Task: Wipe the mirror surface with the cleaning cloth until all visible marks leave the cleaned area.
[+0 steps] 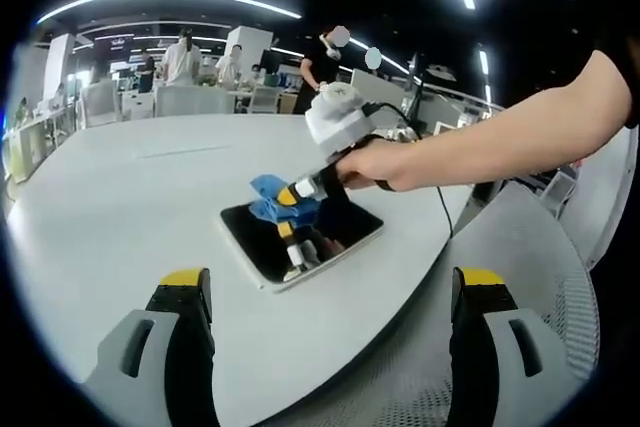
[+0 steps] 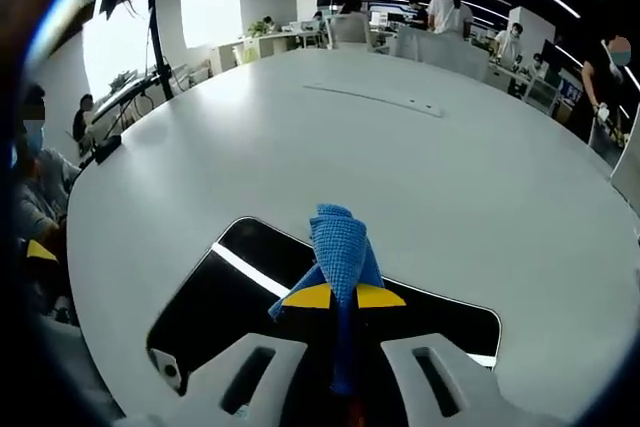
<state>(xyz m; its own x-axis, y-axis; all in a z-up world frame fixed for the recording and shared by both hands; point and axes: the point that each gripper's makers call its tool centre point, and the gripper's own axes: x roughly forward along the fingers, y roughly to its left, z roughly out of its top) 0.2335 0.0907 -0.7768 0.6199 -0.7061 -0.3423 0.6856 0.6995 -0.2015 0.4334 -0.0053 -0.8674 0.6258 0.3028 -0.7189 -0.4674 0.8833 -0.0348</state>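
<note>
A flat rectangular mirror [image 1: 300, 237] with a dark reflecting face lies on the white table [image 1: 130, 197]. In the left gripper view a person's hand holds my right gripper [image 1: 292, 193] over it, shut on a blue cleaning cloth [image 1: 270, 197] that rests against the mirror's far-left part. My left gripper [image 1: 330, 292] stands open well short of the mirror, nothing between its yellow-tipped jaws. In the right gripper view the blue cloth [image 2: 338, 247] is pinched between the jaws of the right gripper [image 2: 343, 296] and hangs onto the mirror [image 2: 220, 297].
The big white oval table [image 2: 420, 147] stretches far beyond the mirror. A cable [image 1: 445, 212] runs from the right gripper over the table edge. Chairs, desks and several people stand at the back of the office. A seated person [image 2: 30, 187] is at the table's left side.
</note>
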